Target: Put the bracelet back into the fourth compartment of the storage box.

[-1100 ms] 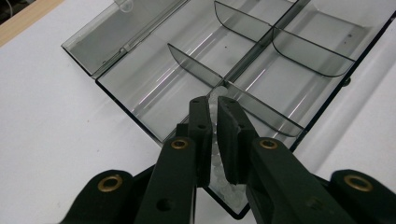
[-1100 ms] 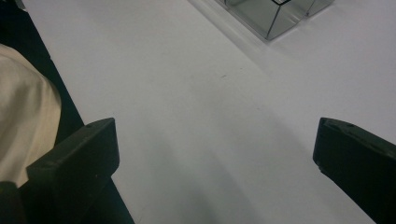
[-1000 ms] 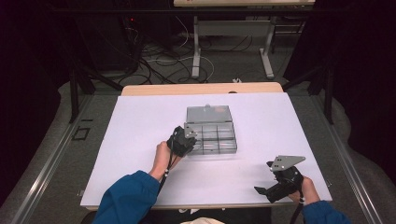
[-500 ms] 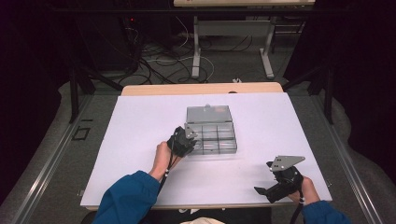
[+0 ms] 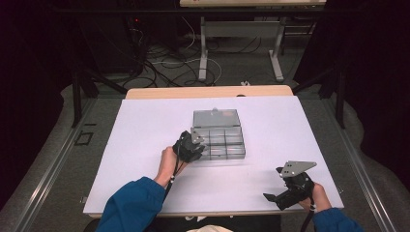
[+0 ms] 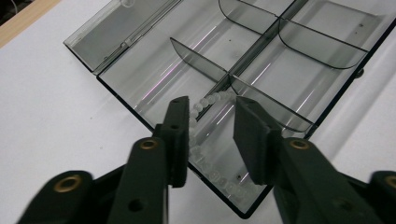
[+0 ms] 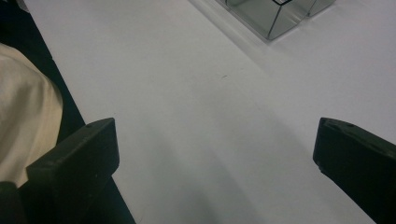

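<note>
change since earlier: almost none; left hand-held gripper (image 5: pixel 192 143) sits at the same near-left corner of the organiser box (image 5: pixel 220 141), right one parked as before.
right hand-held gripper (image 5: pixel 288 189): nearest, at the near right of the tabletop (image 5: pixel 145 130), well apart from the box; jaws spread wide, nothing between them, bare white surface under them in the right gripper view.
left hand-held gripper, close up (image 6: pixel 212 135): jaws part open, a narrow gap, over the box's near corner compartment; not closed on anything I can confirm.
bead string (image 6: pixel 205 101): pale small beads lying in that compartment, running along the divider (image 6: pixel 247 91) and down between the jaws; contact with the left pad unclear.
box: clear grey plastic, centre of the tabletop, lid (image 5: pixel 216 117) folded flat at the far side; other compartments look empty.
step (judged): picking up or setting down the beads, cannot tell which.
how to do it well: keep jaws clear of the wall and divider, close on the string itself, not one bead, lift straight up slowly.
risk: beads slip out; light box may drag.
</note>
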The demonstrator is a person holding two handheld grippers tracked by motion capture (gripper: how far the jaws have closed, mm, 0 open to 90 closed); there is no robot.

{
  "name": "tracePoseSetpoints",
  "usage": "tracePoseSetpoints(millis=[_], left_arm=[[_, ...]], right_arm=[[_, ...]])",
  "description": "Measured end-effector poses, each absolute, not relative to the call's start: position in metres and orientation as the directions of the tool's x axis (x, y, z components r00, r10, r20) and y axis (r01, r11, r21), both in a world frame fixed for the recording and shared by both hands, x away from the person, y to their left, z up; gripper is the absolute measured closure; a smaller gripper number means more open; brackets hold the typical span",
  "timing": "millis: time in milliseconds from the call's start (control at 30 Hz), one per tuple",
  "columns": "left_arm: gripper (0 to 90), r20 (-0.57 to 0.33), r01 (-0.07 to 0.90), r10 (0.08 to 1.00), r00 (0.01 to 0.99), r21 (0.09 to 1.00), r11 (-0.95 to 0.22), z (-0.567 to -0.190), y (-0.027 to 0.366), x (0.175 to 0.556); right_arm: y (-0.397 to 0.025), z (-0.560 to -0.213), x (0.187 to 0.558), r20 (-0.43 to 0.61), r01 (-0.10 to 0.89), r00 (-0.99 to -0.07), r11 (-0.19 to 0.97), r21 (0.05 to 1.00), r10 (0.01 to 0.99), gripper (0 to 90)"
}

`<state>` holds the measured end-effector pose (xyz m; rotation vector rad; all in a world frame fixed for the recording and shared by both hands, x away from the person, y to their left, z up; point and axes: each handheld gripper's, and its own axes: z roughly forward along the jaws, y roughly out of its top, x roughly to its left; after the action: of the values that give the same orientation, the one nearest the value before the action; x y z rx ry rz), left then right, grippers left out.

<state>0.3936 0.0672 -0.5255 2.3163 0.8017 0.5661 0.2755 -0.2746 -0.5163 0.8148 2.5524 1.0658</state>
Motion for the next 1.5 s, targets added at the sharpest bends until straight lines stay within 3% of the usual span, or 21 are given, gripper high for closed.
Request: tracePoseSetpoints(millis=[267,733,967,1500], left_arm=[[42.2,0.198,0.386,0.659,0.725,0.676,-0.628,-0.519,0.066,0.389],[19.1,0.178,0.377,0.664,0.726,0.705,-0.601,-0.503,0.081,0.376],[7.3,0.158,0.399,0.650,0.743,0.676,-0.620,-0.498,0.093,0.360],[0.3,0.160,0.410,0.652,0.741,0.662,-0.628,-0.497,0.120,0.319]], right_arm=[[-0.275,-0.516,0.276,-0.015,0.401,-0.810,0.572,0.716,0.587,0.0],[-0.275,-0.516,0.275,-0.018,0.408,-0.807,0.577,0.708,0.591,0.0],[-0.274,-0.516,0.275,-0.019,0.398,-0.810,0.575,0.715,0.585,0.0],[-0.273,-0.515,0.275,-0.023,0.398,-0.814,0.586,0.706,0.580,0.0]])
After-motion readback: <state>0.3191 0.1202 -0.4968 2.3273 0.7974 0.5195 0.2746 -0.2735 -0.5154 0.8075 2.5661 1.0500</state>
